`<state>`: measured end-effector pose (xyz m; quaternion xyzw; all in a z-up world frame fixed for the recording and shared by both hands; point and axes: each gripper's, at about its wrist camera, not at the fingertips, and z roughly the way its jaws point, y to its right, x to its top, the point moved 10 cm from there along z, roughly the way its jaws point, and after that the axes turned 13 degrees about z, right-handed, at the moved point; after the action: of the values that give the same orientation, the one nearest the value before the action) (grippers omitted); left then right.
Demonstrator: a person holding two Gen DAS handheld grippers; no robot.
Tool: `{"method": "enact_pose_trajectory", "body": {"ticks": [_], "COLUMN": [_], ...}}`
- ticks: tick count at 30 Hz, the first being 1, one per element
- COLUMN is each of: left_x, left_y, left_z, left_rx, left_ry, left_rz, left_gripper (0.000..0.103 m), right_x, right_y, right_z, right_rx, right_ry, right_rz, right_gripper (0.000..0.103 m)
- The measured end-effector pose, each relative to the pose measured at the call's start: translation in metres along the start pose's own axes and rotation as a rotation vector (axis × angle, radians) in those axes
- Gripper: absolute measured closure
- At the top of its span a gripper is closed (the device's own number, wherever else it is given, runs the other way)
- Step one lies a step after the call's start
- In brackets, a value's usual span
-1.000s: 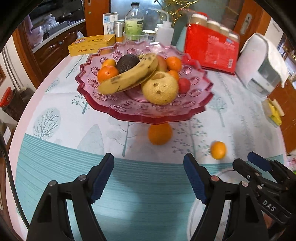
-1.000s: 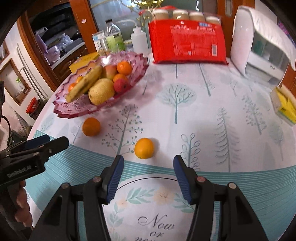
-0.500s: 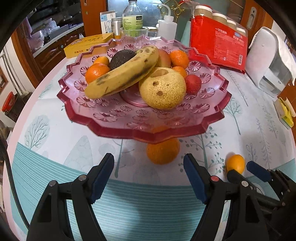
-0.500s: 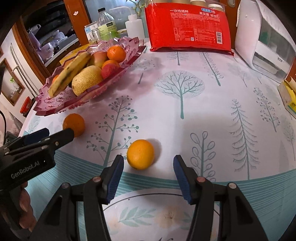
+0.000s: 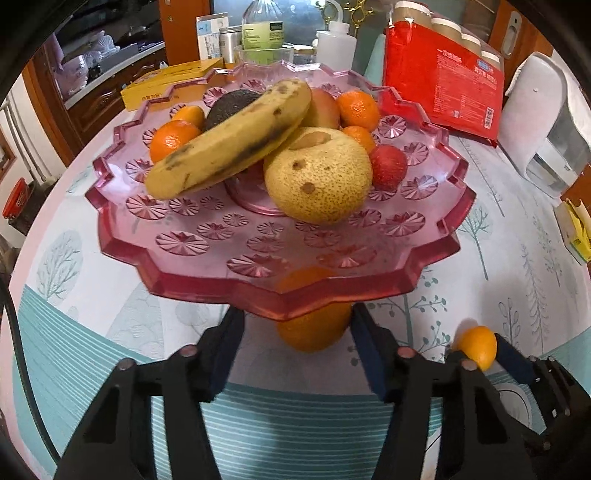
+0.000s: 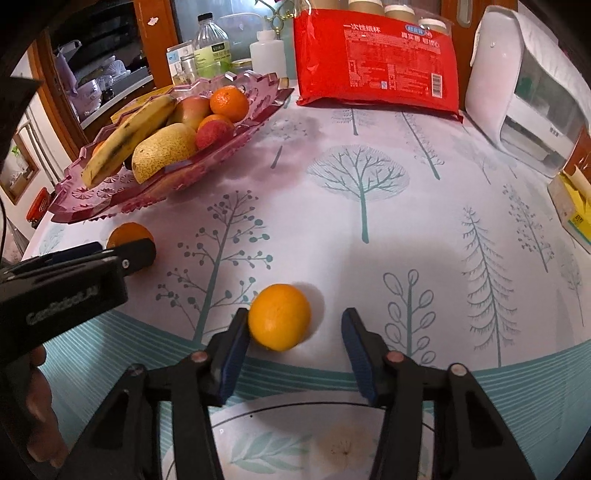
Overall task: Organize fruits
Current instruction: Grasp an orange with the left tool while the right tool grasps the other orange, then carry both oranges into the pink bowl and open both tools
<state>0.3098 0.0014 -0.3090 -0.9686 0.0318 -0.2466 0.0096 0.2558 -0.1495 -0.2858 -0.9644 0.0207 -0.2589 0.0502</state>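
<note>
A pink glass fruit plate (image 5: 122, 236) on a pedestal holds a banana (image 5: 236, 136), a pear (image 5: 317, 177), an avocado, a red fruit and small oranges. One loose orange (image 5: 314, 332) lies on the tablecloth under the plate's front rim. It sits between the fingers of my left gripper (image 5: 297, 325), whose jaws are closing; a gap shows on the orange's left side. A second loose orange (image 6: 279, 316) lies between the fingers of my right gripper (image 6: 294, 321), also closing. The left pad touches it and the right pad stands apart.
A red pack of paper cups (image 6: 376, 55) and a white appliance (image 6: 524, 92) stand at the back. Bottles (image 5: 264, 26) and a yellow box (image 5: 166, 81) are behind the plate. A yellow-and-white box (image 6: 576, 206) sits at the right edge. A person's hand (image 6: 37, 406) holds the left gripper.
Both grippers moved down and forward to the loose oranges. Each pair of jaws narrowed, and each orange now lies between the fingers instead of ahead of them.
</note>
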Motion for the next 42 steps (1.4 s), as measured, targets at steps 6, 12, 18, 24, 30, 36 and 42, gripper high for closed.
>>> {"method": "enact_pose_trajectory", "body": {"ticks": [6, 12, 18, 24, 30, 36, 42], "left_x": [-0.002, -0.01, -0.029, -0.043, -0.038, 0.007, 0.07], "left_y": [0.011, 0.008, 0.003, -0.01, -0.035, -0.053, -0.068], "left_z": [-0.003, -0.011, -0.033, -0.073, -0.113, -0.162, -0.206], "left_rx": [0.001, -0.047, -0.119, -0.117, -0.071, -0.067, -0.057], "left_ry": [0.015, -0.002, -0.032, -0.023, -0.028, 0.043, 0.152], "left_rz": [0.043, 0.018, -0.031, -0.01, 0.022, 0.074, 0.141], "left_gripper": [0.064, 0.064, 0.064, 0.064, 0.064, 0.064, 0.064], "right_x": [-0.001, -0.005, -0.012, -0.019, -0.01, 0.033, 0.101], "right_y": [-0.003, -0.004, -0.015, -0.031, -0.048, -0.072, -0.093], "right_z": [-0.002, -0.005, -0.023, -0.054, -0.093, -0.136, -0.175], "right_rx": [-0.012, -0.002, 0.026, 0.068, 0.118, 0.163, 0.188], "right_ry": [0.017, 0.008, 0.011, 0.019, 0.037, 0.076, 0.151], "right_rz": [-0.01, 0.001, 0.007, 0.011, 0.015, -0.017, -0.051], "right_gripper": [0.07, 0.071, 0.071, 0.071, 0.071, 0.071, 0.071]}}
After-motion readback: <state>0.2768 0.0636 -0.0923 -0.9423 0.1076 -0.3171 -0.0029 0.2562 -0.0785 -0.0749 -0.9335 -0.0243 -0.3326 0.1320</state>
